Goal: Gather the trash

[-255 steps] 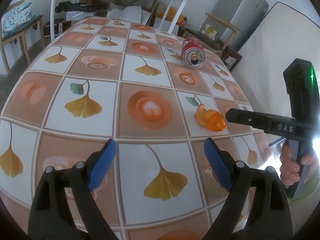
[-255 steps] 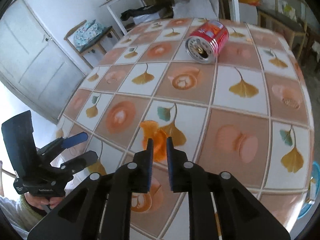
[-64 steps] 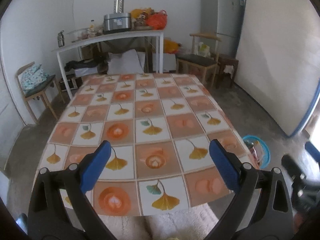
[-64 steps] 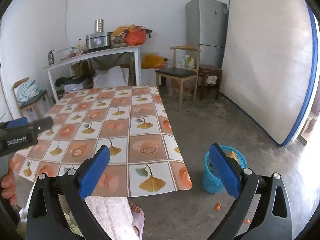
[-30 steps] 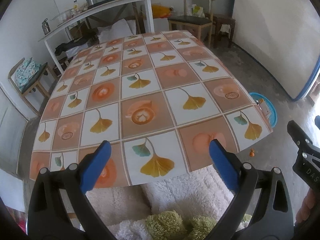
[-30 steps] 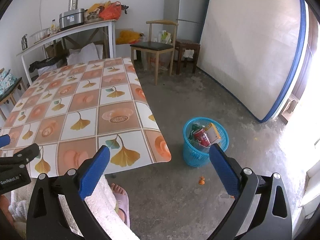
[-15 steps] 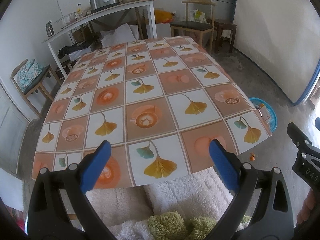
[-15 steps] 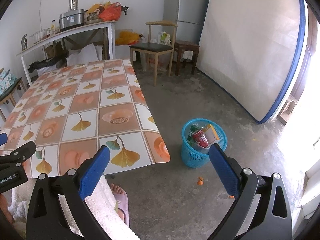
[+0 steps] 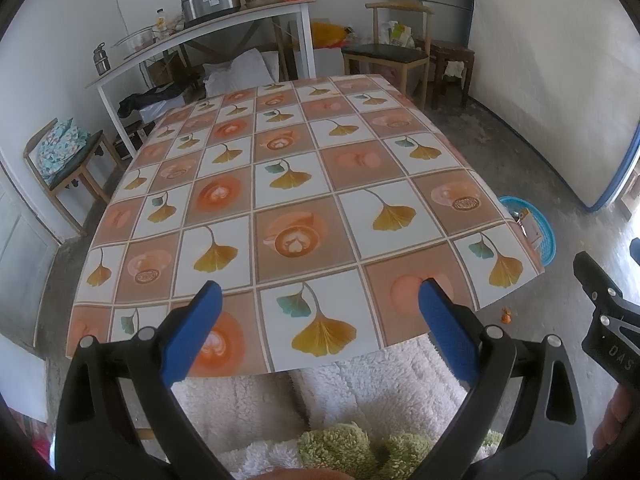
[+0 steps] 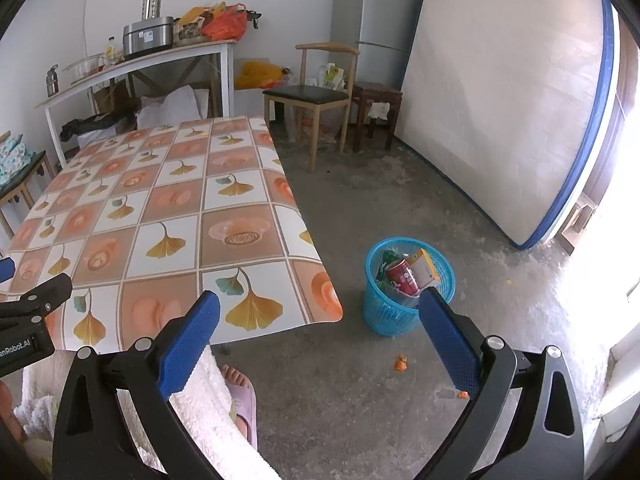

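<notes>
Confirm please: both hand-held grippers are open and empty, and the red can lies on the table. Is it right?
Not quite. In the right wrist view the red can lies in the blue basket on the floor, not on the table. Both hand-held grippers, left and right, are open and empty.

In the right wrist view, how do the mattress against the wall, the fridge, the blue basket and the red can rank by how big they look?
Largest to smallest as they look:
1. mattress
2. fridge
3. blue basket
4. red can, lying inside the basket

The fridge stands farther back, so the picture probably understates its size beside the basket.
</notes>
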The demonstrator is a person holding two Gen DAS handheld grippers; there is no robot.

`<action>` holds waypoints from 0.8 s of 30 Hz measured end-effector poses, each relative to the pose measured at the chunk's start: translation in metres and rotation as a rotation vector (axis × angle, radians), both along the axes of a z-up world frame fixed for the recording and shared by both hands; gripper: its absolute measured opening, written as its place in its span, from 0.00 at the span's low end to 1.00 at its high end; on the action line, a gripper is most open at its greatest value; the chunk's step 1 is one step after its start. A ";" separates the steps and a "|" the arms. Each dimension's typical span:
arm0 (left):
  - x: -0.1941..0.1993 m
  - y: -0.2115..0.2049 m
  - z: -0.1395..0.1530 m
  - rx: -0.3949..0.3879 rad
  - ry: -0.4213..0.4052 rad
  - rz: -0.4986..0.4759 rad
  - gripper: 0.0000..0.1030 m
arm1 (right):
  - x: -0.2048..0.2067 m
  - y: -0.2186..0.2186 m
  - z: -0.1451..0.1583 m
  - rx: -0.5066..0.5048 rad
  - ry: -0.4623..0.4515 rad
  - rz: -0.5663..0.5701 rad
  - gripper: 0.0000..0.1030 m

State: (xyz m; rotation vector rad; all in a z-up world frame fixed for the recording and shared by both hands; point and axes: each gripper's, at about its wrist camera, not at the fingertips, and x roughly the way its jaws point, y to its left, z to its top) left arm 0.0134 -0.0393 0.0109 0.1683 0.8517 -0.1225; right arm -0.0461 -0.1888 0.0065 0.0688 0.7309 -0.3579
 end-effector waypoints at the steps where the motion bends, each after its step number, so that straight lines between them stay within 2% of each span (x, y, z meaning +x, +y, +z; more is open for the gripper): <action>1: 0.000 0.000 0.000 0.000 -0.002 0.002 0.92 | 0.000 0.000 0.000 -0.001 0.000 -0.001 0.94; 24: 0.000 0.000 0.001 0.001 0.005 0.008 0.92 | -0.004 -0.015 -0.002 0.017 0.001 -0.038 0.94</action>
